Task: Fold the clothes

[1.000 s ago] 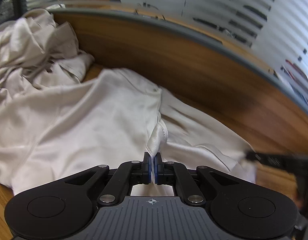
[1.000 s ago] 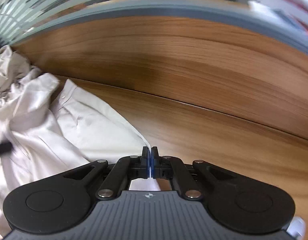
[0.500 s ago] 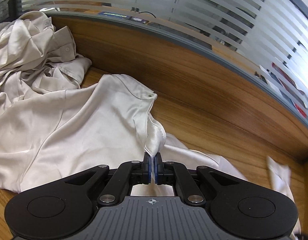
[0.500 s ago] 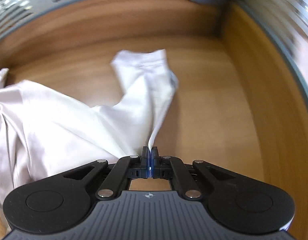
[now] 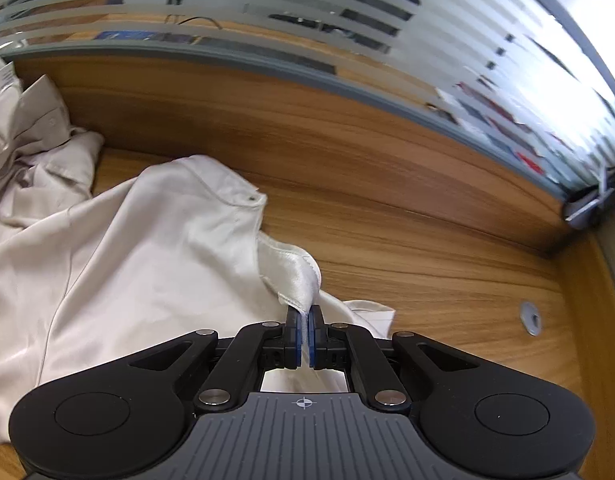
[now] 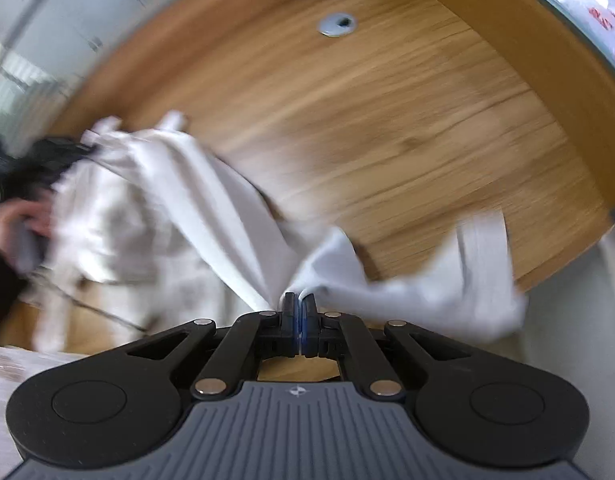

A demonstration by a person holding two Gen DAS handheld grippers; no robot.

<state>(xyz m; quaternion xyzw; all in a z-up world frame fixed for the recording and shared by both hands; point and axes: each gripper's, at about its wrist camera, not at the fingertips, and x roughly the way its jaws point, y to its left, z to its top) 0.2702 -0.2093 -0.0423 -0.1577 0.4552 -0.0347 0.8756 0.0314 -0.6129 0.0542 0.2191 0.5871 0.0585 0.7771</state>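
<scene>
The right gripper, pinching the shirt, has swung its edge away across the table, while the left gripper keeps its pinch on the collar at frame centre, so the shirt spreads for folding.

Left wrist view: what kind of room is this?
Probably an office: a wooden desk with a cable grommet, a frosted striped glass partition behind it, and shirts lying on the desk.
</scene>
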